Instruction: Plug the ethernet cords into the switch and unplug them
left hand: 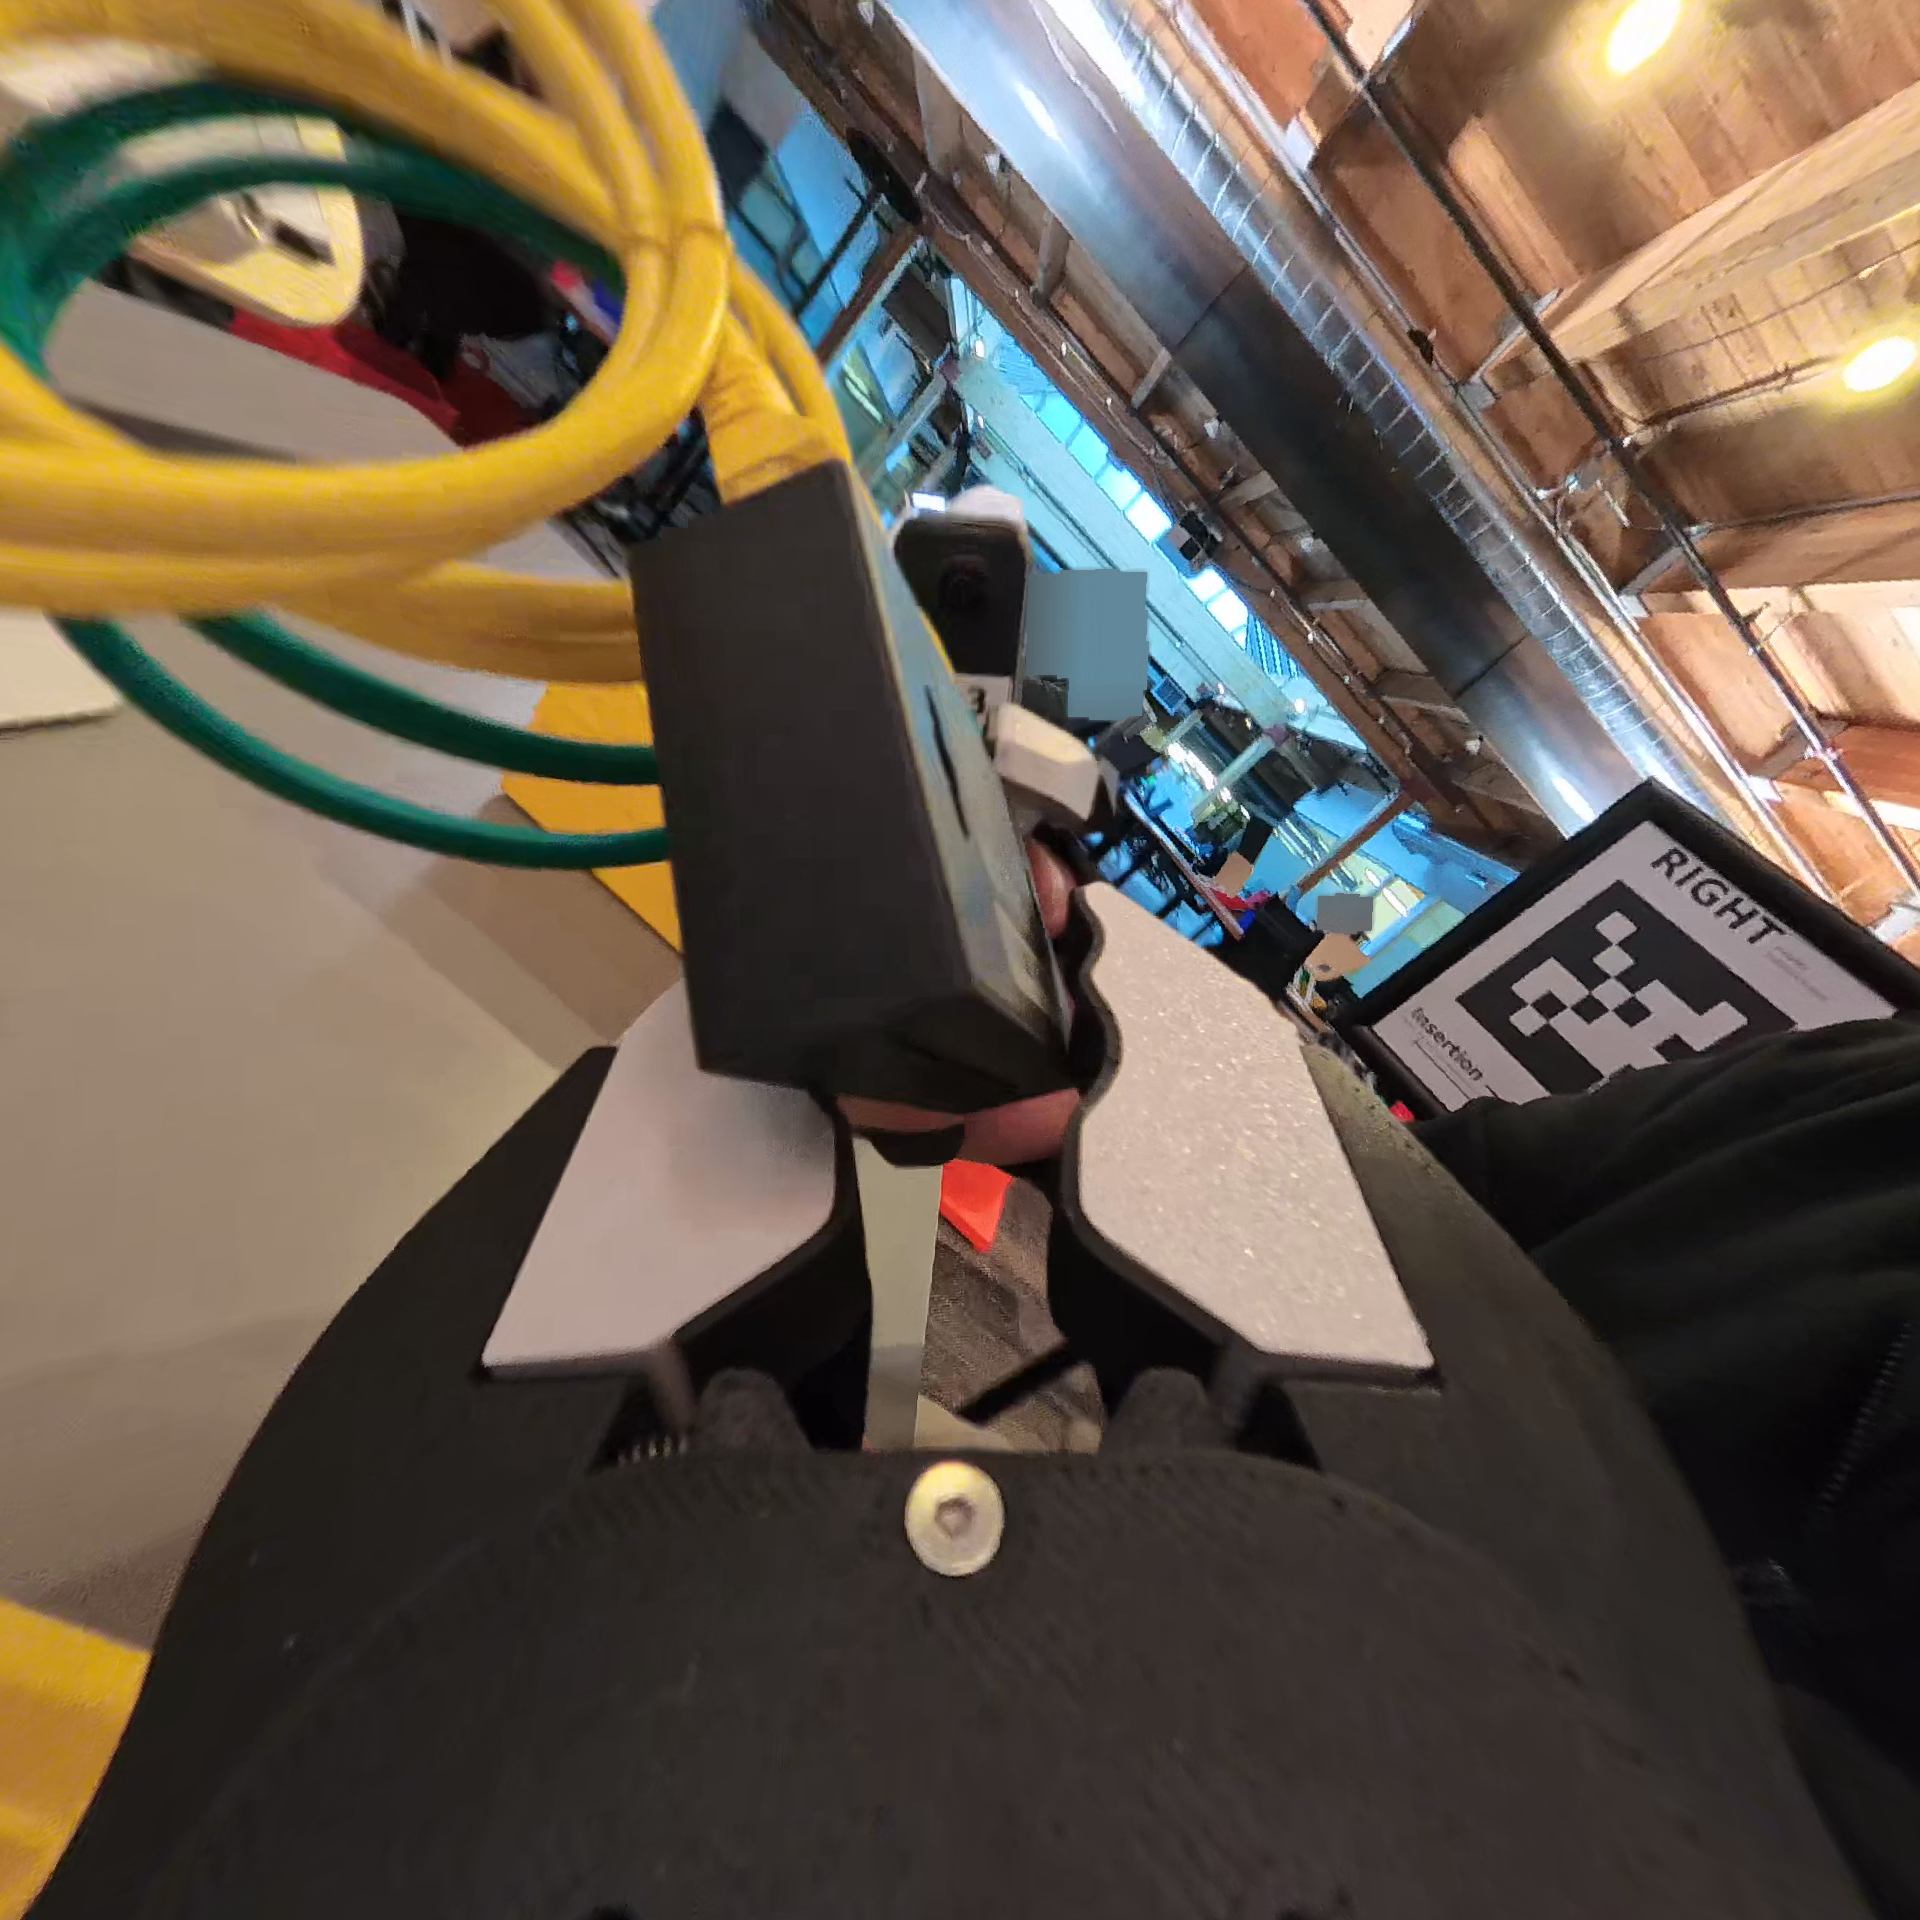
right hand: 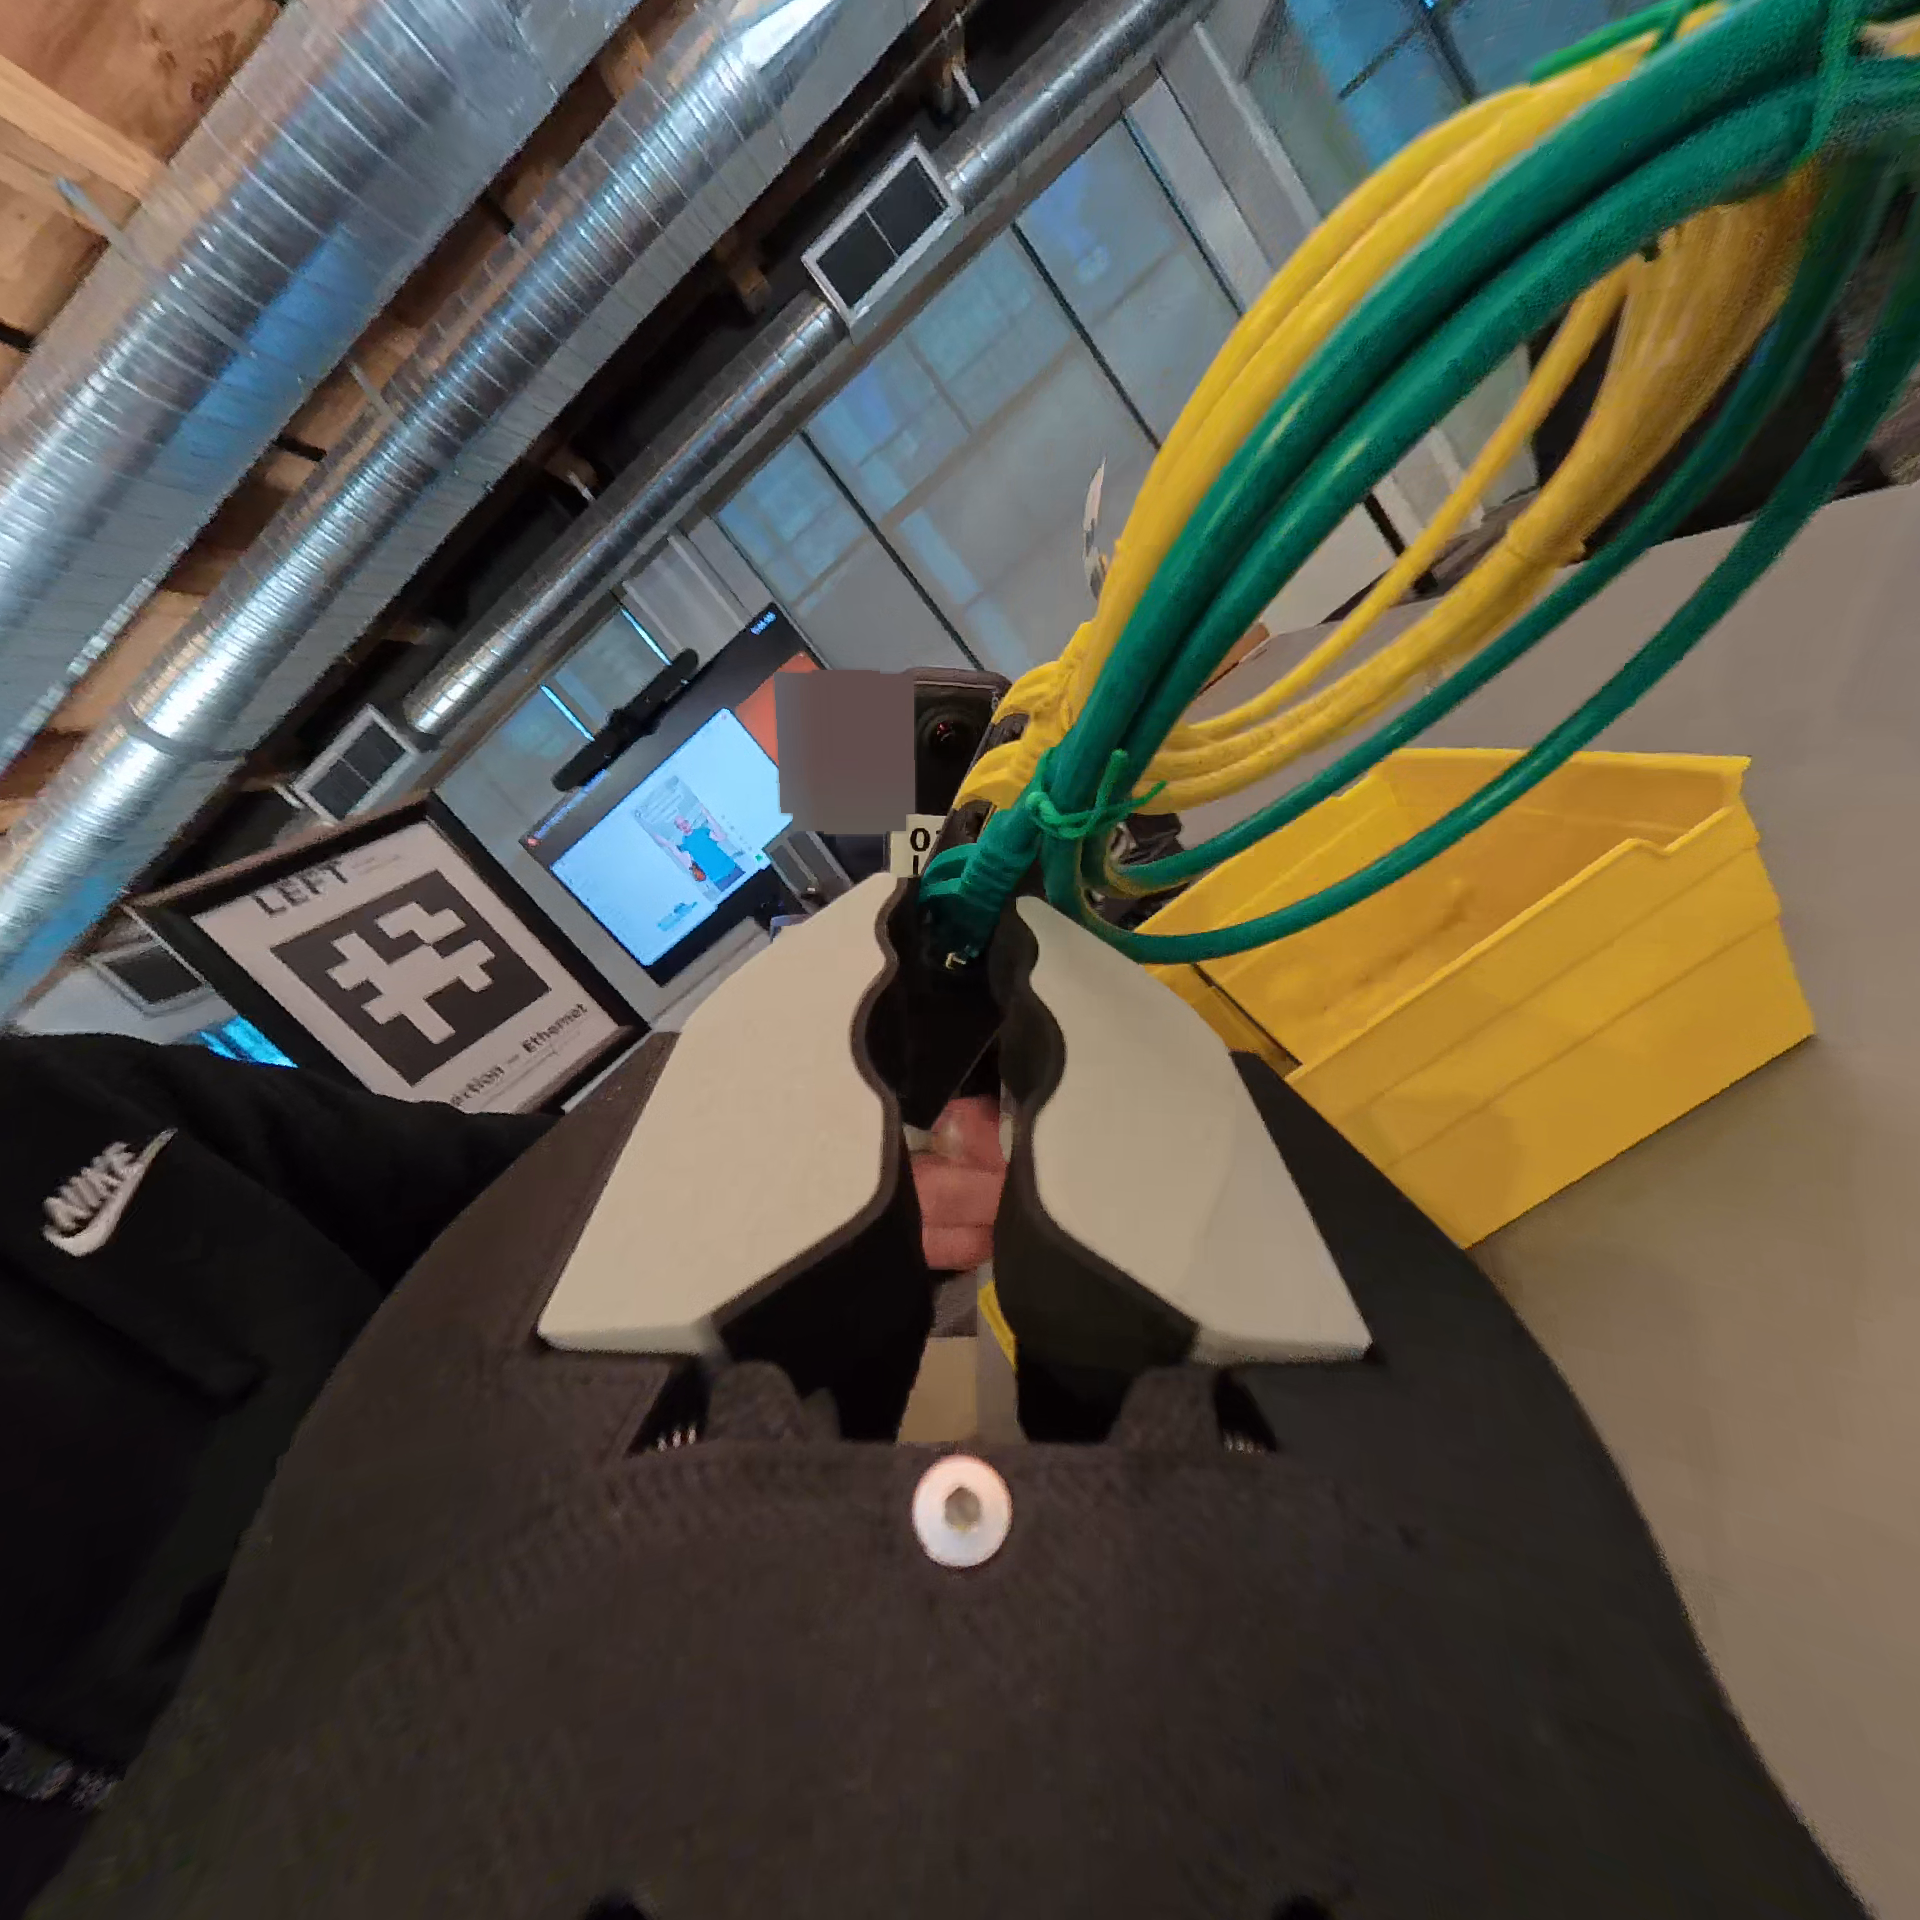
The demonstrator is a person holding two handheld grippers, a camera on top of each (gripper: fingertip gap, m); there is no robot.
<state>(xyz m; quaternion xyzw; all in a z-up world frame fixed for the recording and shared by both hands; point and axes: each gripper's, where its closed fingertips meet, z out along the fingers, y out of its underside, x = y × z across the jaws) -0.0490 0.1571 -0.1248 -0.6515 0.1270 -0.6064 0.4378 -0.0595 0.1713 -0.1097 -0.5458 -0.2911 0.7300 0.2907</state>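
My left gripper [left hand: 904,966] is shut on the lower end of the black switch [left hand: 821,790] and holds it tilted in the air. Coiled yellow cords [left hand: 343,499] enter the switch's top end, and green cords [left hand: 343,758] loop behind it. In the right wrist view, my right gripper [right hand: 954,904] is shut on the green ethernet plug [right hand: 971,883]. The plug sits at the edge of the switch [right hand: 935,1039], which is seen edge-on between the fingers. I cannot tell whether the plug is seated. Green cords [right hand: 1351,416] and yellow cords [right hand: 1247,468] hang in a bundle.
A yellow bin [right hand: 1507,987] stands on the grey table [right hand: 1714,1351] to the right. Framed marker signs [left hand: 1621,987] [right hand: 405,977] stand behind. A monitor [right hand: 675,831] is farther back. A dark sleeve [left hand: 1714,1247] is close by on the right.
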